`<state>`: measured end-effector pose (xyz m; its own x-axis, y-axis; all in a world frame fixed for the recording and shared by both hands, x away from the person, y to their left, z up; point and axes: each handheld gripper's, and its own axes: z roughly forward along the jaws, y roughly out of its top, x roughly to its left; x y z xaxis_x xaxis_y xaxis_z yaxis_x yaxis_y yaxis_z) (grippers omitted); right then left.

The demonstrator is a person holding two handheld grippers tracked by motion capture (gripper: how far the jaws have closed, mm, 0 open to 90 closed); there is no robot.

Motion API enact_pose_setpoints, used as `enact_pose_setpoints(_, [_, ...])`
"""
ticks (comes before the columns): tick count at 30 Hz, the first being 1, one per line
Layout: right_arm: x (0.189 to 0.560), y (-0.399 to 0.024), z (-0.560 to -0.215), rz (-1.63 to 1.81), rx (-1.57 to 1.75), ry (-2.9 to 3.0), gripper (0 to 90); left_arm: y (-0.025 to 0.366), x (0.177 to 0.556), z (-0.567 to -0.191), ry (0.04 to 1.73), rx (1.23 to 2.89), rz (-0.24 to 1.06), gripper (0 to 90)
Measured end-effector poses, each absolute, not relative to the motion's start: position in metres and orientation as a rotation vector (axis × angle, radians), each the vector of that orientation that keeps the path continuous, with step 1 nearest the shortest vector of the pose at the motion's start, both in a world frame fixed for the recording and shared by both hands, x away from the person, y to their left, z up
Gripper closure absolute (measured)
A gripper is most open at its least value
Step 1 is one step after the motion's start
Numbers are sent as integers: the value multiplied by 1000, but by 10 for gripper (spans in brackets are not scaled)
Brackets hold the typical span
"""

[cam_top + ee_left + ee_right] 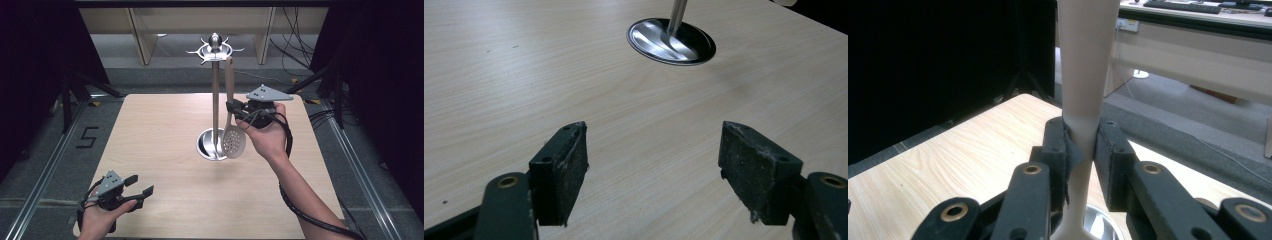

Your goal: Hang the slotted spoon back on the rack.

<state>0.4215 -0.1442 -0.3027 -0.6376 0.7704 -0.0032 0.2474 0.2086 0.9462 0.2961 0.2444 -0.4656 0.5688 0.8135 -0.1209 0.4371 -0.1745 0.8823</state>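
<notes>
We hold a skimmer beside the rack.
Near us, our left hand-held gripper rests gaping over the tabletop; farther off, our right hand-held gripper clamps the skimmer's handle, its perforated bowl hanging by the rack's base.

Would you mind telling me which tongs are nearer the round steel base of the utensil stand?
Right: the right tongs hover just beside the steel base; the left tongs sit at the table's near-left corner.
</notes>
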Motion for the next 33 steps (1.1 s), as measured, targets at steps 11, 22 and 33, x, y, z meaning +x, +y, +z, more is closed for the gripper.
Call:
enact_pose_setpoints(11, [424, -141, -302, 1417, 934, 2016, 768, 245, 297, -466, 1004, 1817, 482, 275])
enact_pose_setpoints(22, [421, -142, -306, 1430, 904, 1998, 672, 245, 296, -466, 1021, 1811, 480, 275])
enact_pose_setpoints(33, [409, -163, -319, 1432, 882, 2006, 514, 244, 296, -466, 1036, 1807, 469, 275])
